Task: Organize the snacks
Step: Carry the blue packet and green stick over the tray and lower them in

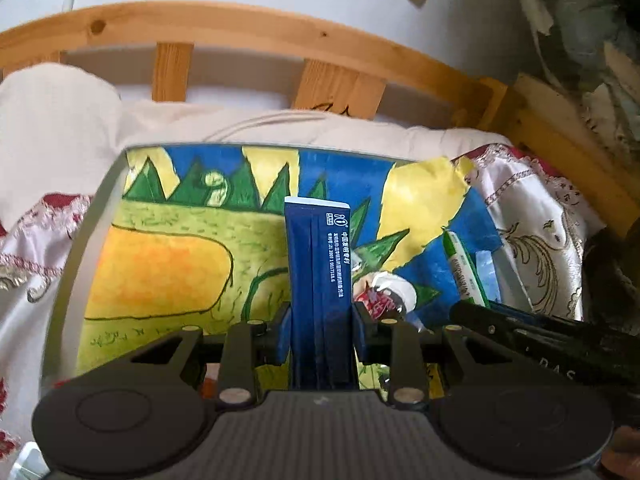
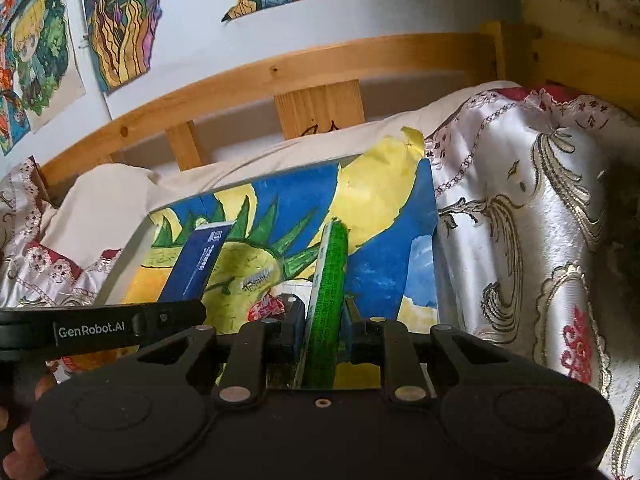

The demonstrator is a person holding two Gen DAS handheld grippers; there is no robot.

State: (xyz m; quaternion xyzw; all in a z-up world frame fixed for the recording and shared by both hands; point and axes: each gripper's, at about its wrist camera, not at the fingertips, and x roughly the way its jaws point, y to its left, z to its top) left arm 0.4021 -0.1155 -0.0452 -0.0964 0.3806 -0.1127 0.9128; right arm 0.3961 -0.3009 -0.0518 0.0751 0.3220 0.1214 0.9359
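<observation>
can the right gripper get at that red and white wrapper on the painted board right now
Probably not: the right gripper is shut on the green packet, so its jaws are occupied, though the red and white wrapper lies uncovered nearby.

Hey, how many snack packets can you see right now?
3. A blue packet is held in the left gripper, a green packet in the right gripper, and a red-and-white packet lies between them on the painted board; others may be hidden.

We see two stick-shaped snack packets held upright over a painted board. The dark blue packet (image 1: pixel 320 280) bears white print and a pale top edge. The green packet (image 2: pixel 327 300), also printed, stands tilted slightly, well apart to the blue one's right.
</observation>
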